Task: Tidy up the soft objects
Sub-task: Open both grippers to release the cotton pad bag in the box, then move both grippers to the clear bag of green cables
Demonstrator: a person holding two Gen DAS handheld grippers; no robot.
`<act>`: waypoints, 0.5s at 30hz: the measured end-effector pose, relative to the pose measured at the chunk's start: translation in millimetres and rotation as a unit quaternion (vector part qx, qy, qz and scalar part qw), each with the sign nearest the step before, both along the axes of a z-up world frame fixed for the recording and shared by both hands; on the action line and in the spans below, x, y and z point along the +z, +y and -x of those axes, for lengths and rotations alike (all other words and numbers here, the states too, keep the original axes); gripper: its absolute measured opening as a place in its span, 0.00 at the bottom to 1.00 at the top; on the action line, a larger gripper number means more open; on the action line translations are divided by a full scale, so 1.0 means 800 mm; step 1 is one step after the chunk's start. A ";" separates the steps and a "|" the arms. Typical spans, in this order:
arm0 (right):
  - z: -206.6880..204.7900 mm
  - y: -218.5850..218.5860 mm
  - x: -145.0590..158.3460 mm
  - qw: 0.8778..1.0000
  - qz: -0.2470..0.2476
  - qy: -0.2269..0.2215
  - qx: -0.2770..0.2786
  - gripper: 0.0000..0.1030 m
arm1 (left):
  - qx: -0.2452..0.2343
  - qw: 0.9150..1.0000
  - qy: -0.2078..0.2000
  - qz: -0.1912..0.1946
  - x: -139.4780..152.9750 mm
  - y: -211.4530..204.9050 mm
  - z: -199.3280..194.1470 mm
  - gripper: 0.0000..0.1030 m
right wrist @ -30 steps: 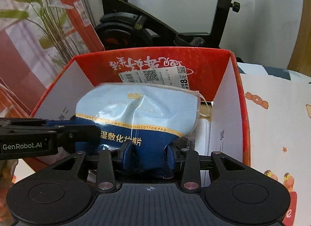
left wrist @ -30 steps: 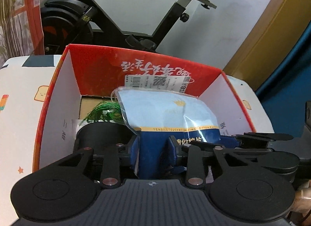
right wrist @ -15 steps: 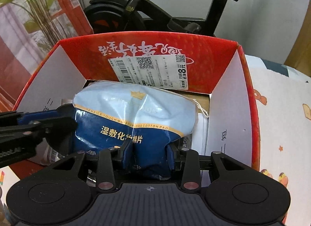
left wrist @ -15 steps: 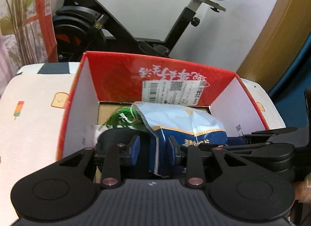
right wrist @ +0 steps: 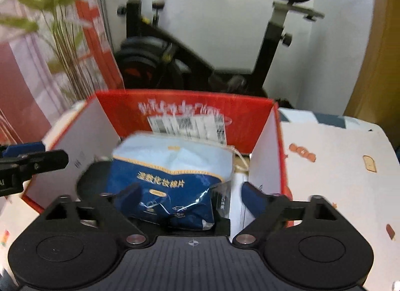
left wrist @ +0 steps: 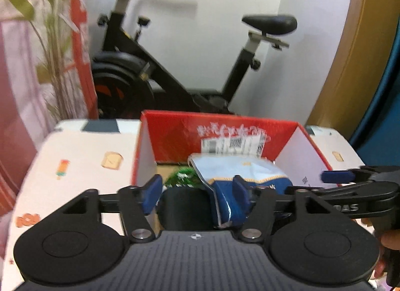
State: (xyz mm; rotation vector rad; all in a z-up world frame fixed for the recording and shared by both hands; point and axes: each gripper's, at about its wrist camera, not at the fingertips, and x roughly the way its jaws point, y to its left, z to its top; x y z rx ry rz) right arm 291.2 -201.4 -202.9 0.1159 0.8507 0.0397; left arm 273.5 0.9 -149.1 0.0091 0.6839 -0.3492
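Both sets of jaws had just been opening. The left gripper (left wrist: 197, 194) stood with its jaws moderately apart; the blue and white cotton-pad pouch (left wrist: 235, 188) lay by the right-hand pad, but blur hid whether that pad touched it, and the other pad stood clear. The right gripper (right wrist: 190, 198) had its jaws wide, the pouch (right wrist: 172, 178) lying loose between them, neither pad pressing on it. Its lower corner was cut off behind the gripper body.

Just left of the pouch, in front of the left jaws, sat a dark rounded thing (left wrist: 185, 206), too shadowed to name, and beyond it a green tuft (left wrist: 182, 177), half hidden. Beside the right jaws a white sheet (right wrist: 237, 191) showed only as a strip.

All of this lay inside the red cardboard box (right wrist: 185, 108), whose printed label was smeared by motion blur. Both grippers pointed downward into the box. At the left view's right edge, part of a hand (left wrist: 388, 241) held the right gripper's handle.

The box stood on a desk (right wrist: 332, 156) with a patterned cover. Past it stood an exercise bike (left wrist: 155, 70) and a leafy plant (right wrist: 57, 48).
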 end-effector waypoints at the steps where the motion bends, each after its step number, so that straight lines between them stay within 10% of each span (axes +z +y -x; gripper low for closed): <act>1: 0.008 -0.002 0.006 1.000 -0.005 -0.012 -0.005 0.94 | 0.007 1.000 -0.008 0.003 0.005 0.004 0.007 0.68; 7: 0.063 -0.007 0.045 0.994 -0.026 -0.103 -0.016 1.00 | 0.029 0.997 -0.075 0.000 0.042 0.014 0.057 0.98; 15: 0.140 -0.012 0.080 0.977 -0.030 -0.209 -0.024 1.00 | 0.056 0.985 -0.161 -0.036 0.069 0.011 0.121 1.00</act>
